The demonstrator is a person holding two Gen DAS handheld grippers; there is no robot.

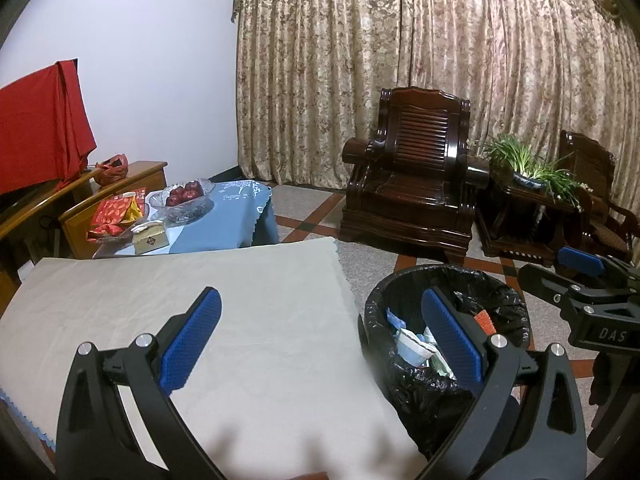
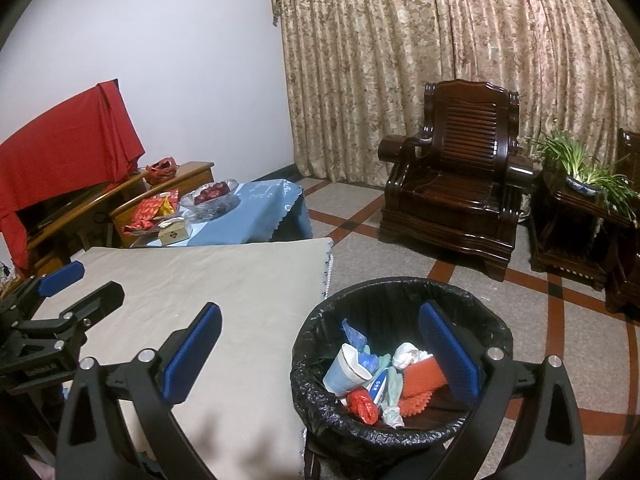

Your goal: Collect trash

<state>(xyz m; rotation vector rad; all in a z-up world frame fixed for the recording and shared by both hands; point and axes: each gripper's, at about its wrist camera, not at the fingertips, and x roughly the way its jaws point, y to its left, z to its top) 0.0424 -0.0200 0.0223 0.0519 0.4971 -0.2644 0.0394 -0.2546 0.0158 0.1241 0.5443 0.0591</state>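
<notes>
Both claws are spread wide and hold nothing: the left claw [image 1: 320,336] and the right claw [image 2: 320,344]. The round black-bagged trash bin [image 2: 400,432] beside the beige cloth-covered surface [image 2: 224,280] holds trash.

The left gripper [image 1: 320,344] is holding its two blue fingers [image 1: 192,344] wide apart, with nothing between them. The right gripper [image 2: 320,348] is doing the same, and its blue fingers [image 2: 448,352] are gripping nothing. Both are pointing forward and a little down, side by side. From the left camera, the right gripper looks open too, though only its edge is showing.
</notes>
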